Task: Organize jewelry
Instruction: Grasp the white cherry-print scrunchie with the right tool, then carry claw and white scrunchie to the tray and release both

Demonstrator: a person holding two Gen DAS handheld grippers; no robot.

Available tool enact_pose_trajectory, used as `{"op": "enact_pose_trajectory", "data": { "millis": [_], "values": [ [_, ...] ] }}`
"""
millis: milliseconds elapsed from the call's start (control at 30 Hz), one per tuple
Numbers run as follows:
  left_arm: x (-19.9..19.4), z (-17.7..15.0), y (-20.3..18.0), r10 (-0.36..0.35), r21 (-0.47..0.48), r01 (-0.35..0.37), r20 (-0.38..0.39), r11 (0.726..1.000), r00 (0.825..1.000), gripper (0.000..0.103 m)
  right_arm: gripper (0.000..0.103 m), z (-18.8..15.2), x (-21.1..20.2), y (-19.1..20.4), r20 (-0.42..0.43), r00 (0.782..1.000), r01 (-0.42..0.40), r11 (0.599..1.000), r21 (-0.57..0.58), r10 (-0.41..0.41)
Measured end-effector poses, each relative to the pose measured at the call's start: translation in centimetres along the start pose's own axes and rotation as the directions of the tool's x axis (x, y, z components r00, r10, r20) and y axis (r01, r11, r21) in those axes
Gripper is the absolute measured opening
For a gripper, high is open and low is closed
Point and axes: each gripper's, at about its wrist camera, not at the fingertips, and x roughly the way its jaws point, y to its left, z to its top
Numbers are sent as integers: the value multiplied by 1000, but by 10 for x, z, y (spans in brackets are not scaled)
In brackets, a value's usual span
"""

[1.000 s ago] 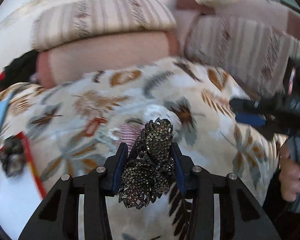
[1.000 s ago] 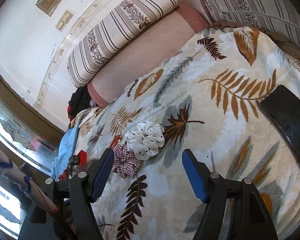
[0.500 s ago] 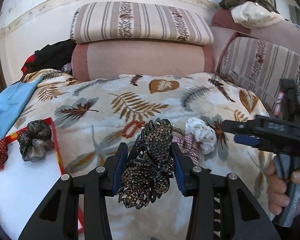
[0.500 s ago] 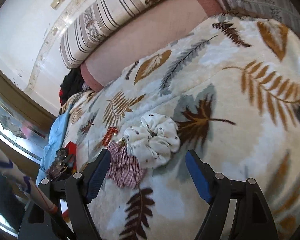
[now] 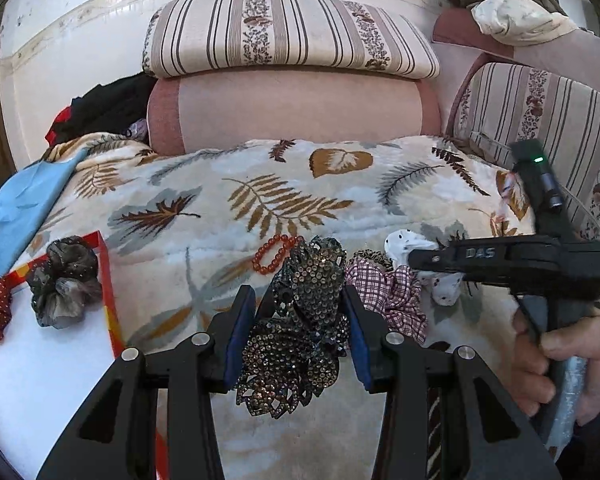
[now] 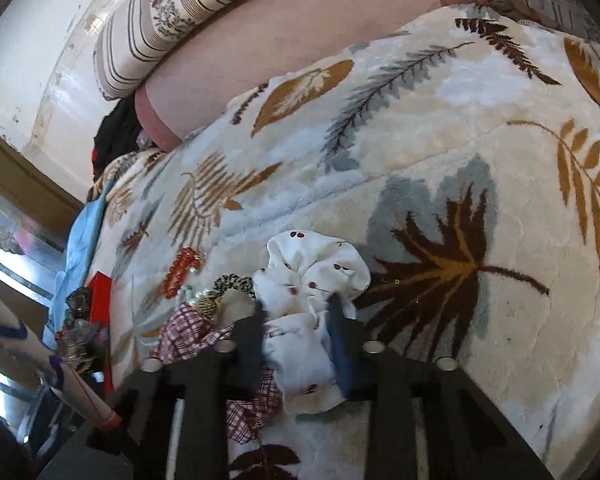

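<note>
My left gripper clamps the brooch at lower centre; my right gripper, jaws closing, pinches the white scrunchie on the blanket, low in frame.

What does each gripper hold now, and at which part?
The left gripper clamps the rhinestone hair clip by its sides; the right gripper is closing on the white scrunchie, across its near folds.
</note>
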Motion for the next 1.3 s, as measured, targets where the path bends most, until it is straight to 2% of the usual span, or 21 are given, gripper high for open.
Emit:
{"op": "enact_pose_trajectory", "data": {
  "millis": [100,200,300,1300],
  "values": [
    [2,0,2,5,-4,-5,5,1000,1000,43,21,0,-22,10,86,996,13,999,-44,-10],
    [1,1,5,13,-13,-13,12,1000,1000,43,21,-4,-51,27,190,982,29,992,-124,-4],
    [3,0,7,20,-19,-20,6,1000,1000,43,21,-12,-65,39,236,972,44,983,-177,-1],
    [-9,5,11,67,-16,-66,41,998,997,43,21,-34,-70,67,239,970,16,960,-281,53]
  ]
}}
